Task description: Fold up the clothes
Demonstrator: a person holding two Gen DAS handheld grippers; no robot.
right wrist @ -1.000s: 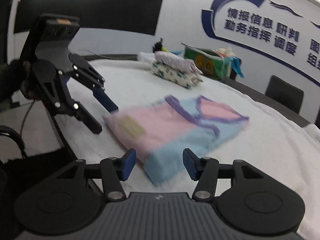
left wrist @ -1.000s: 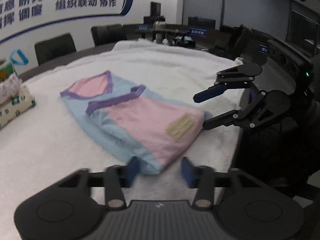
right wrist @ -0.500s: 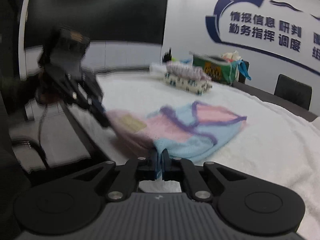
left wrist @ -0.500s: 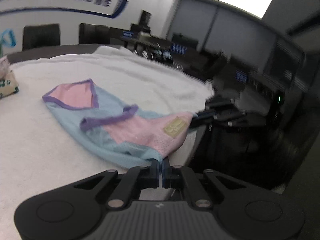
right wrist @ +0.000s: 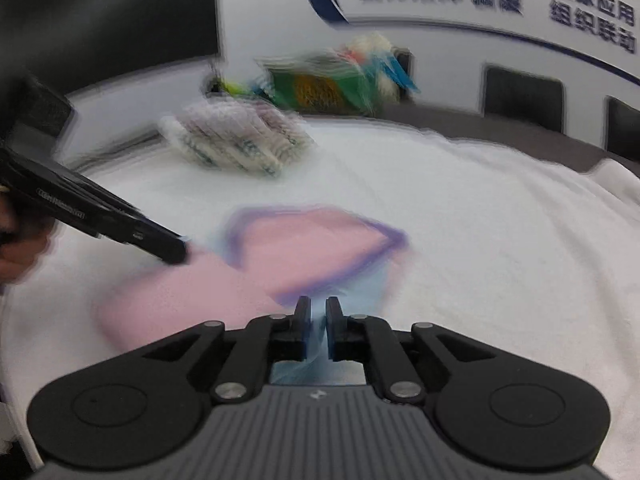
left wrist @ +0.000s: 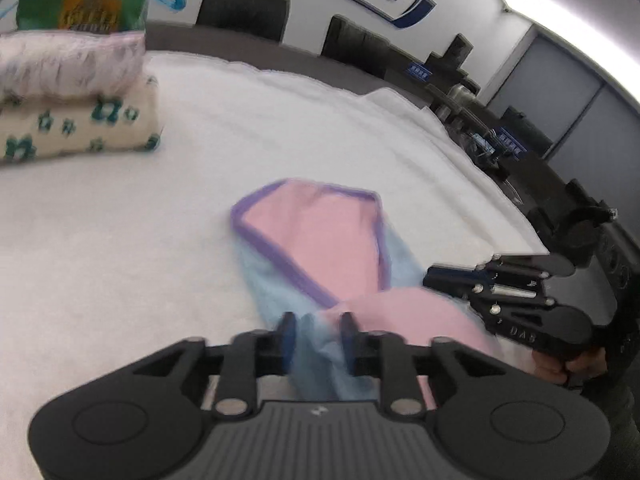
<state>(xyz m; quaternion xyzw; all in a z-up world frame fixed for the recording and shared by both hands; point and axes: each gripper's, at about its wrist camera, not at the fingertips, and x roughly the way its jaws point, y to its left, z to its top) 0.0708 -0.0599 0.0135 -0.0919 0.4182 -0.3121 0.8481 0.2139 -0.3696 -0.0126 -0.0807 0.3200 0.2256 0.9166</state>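
Note:
A pink and light-blue garment (left wrist: 312, 240) with purple trim lies on the white towel (left wrist: 120, 240); its lower part is lifted and doubled over towards the neckline. My left gripper (left wrist: 318, 330) has blue hem cloth loose between its fingers, and its jaws are opening. In the right wrist view the garment (right wrist: 304, 248) is blurred. My right gripper (right wrist: 318, 316) stands nearly shut with a strip of blue cloth pinched between its pads; its jaws are opening. Each view shows the other gripper at the pink edge: the right gripper (left wrist: 430, 274) and the left gripper (right wrist: 180, 250).
A stack of folded clothes (left wrist: 76, 120) sits at the far left with a green bag (left wrist: 80, 12) behind it; both the stack (right wrist: 240, 140) and the bag (right wrist: 320, 84) are blurred in the right wrist view. Dark chairs (left wrist: 244, 8) line the far side. The table's edge runs along the right.
Both grippers shut on the garment's hem and carried it across the table towards the neckline, folding the lower part over. Their jaws have since parted a little, the left more.

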